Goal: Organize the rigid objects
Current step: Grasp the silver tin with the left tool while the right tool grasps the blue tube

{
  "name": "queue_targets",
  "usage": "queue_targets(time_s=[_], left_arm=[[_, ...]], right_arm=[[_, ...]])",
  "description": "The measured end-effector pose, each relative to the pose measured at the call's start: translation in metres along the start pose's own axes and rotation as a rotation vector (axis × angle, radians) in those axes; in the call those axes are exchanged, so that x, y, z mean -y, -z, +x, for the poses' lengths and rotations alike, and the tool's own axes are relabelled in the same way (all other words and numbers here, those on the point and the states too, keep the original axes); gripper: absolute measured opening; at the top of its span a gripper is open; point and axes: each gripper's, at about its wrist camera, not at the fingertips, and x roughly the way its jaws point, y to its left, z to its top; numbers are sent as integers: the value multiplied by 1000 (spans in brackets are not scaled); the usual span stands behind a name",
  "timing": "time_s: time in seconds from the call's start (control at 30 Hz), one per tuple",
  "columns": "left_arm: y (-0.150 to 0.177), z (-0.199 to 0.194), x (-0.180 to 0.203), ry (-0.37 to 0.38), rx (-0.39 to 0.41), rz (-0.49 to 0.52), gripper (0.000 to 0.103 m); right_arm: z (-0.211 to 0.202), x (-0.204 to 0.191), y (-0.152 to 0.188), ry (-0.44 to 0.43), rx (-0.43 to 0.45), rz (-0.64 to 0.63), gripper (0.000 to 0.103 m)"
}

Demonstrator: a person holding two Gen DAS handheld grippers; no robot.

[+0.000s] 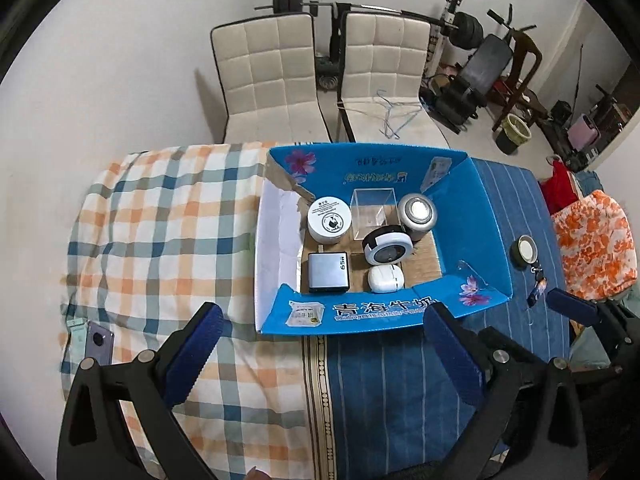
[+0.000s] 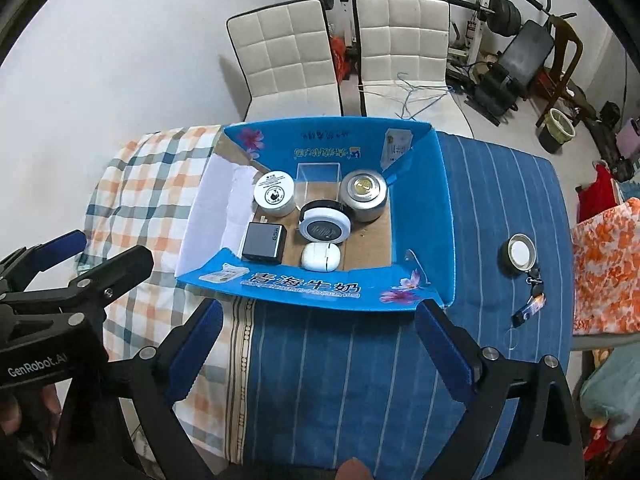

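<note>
Both my grippers, left gripper (image 1: 320, 344) and right gripper (image 2: 320, 340), gape empty; the tape roll (image 2: 519, 255) looks light and stiff, so I'd pinch its rim.

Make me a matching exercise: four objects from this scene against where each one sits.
Objects:
1. clear cube
2. white earbud case
3. round tin with keys
4. phone

Places:
A. on the checked cloth
B. box, far wall
C. on the blue striped cloth
D. box, near wall

Pairs: 1-B, 2-D, 3-C, 4-A

Blue box (image 1: 472, 216) (flowered), plaid cloth (image 1: 160, 216), striped cloth (image 2: 496, 200)
</note>
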Motion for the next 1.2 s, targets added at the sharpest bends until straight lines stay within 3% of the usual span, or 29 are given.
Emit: queue_targets(time_s=[0.37, 0.6, 0.77, 0.93, 1.1, 1.2], left_arm=[[-1, -26, 47, -35, 38, -3, 103], [-18, -8, 122, -3, 23, 77, 103], [-34, 35, 194, -26, 43, 155, 103], [-50, 95, 261, -76, 40, 215, 103], [-62, 151, 311, -113, -19, 284, 103], [-64, 170, 331, -134, -44, 326, 103]], right_arm=[[-23, 62, 4, -57, 28, 29, 99], [-12, 169, 18, 16, 3, 199, 99], [41, 295, 49, 156, -73, 484, 99], [130, 398, 88, 139, -216, 763, 99], [183, 420, 104, 88, -277, 829, 95], [186, 413, 103, 179, -264, 772, 80]])
